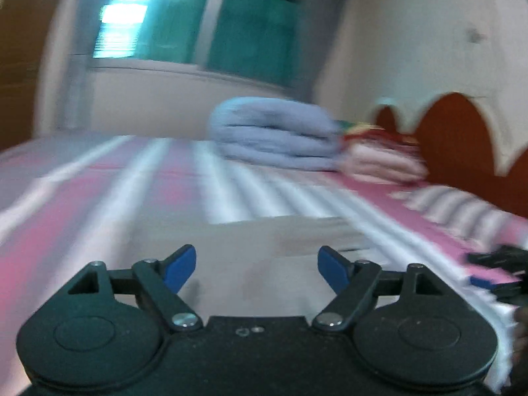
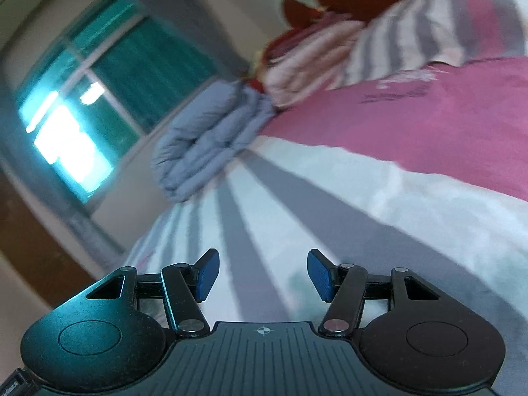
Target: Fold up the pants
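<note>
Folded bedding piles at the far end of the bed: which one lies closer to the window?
The grey-blue quilt; the pink striped pile sits beside it, toward the red headboard.

Striped pink bed (image 1: 99, 178) under a teal-curtained window (image 1: 184, 23) — cream wall (image 1: 412, 33), scalloped brown headboard (image 1: 462, 132).

— What's at the far end of the bed (image 2: 330, 198)?
— A folded grey-blue quilt (image 1: 274, 132), with pink folded bedding (image 1: 382, 161) just beside it, near the red-brown headboard (image 1: 462, 138).
— Behind them?
— A window (image 1: 198, 23), green-tinted, blurred.
</note>
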Demonstrator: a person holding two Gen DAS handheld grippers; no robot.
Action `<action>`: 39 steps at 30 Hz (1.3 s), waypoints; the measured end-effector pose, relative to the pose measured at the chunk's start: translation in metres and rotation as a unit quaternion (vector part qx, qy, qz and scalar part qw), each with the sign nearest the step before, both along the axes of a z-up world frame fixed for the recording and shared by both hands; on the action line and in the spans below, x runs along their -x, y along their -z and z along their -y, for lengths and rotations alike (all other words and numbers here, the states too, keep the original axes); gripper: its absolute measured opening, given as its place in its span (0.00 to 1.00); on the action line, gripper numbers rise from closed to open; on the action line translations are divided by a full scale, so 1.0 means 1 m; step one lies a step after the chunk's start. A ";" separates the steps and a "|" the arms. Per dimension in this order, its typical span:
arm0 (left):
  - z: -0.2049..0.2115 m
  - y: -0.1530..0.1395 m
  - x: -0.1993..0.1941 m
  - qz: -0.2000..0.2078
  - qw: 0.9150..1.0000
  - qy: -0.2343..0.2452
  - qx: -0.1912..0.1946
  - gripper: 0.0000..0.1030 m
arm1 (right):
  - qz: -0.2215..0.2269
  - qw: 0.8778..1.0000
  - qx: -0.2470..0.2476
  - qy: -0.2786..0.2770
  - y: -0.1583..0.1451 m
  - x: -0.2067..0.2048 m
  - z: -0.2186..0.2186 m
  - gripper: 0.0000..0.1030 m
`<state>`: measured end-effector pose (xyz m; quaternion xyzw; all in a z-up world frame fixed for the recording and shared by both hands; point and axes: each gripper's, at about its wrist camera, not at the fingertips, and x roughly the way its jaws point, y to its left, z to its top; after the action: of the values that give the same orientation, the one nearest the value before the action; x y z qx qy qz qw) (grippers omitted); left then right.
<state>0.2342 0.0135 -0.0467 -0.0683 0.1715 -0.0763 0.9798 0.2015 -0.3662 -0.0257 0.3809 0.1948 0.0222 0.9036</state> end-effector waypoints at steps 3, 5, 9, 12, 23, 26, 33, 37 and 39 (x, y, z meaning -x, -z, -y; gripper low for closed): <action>-0.054 0.012 0.016 -0.026 0.996 -0.089 0.000 0.72 | 0.025 0.998 -0.003 -0.059 -0.009 -0.004 -0.020 0.57; -0.080 0.020 0.025 -0.040 0.990 -0.135 0.011 0.72 | 0.043 0.993 -0.004 -0.108 -0.017 -0.006 -0.040 0.57; -0.108 0.035 0.039 -0.048 0.979 -0.193 0.051 0.74 | 0.053 0.982 0.016 -0.178 -0.028 -0.011 -0.085 0.57; -0.114 0.034 0.042 -0.042 0.976 -0.204 0.064 0.77 | 0.046 0.976 0.021 -0.211 -0.030 -0.017 -0.111 0.57; -0.138 0.044 0.044 -0.054 0.971 -0.212 0.099 0.79 | -0.035 0.975 0.003 -0.220 -0.010 -0.057 -0.163 0.57; -0.144 0.047 0.043 -0.059 0.968 -0.218 0.113 0.79 | -0.027 0.972 0.022 -0.233 -0.024 -0.067 -0.169 0.19; -0.144 0.048 0.042 -0.059 0.968 -0.218 0.113 0.79 | 0.007 0.972 0.056 -0.229 -0.046 -0.069 -0.164 0.16; -0.143 0.048 0.042 -0.059 0.968 -0.217 0.109 0.79 | 0.016 0.983 0.038 -0.179 -0.037 -0.061 -0.134 0.16; -0.142 0.048 0.041 -0.062 0.968 -0.218 0.109 0.79 | -0.057 0.982 0.010 -0.178 -0.007 -0.071 -0.124 0.16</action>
<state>0.1934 0.1556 -0.0945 -0.2147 0.2032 0.1248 0.9471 0.2724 -0.2419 -0.0188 0.3321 0.3106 0.1594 0.8763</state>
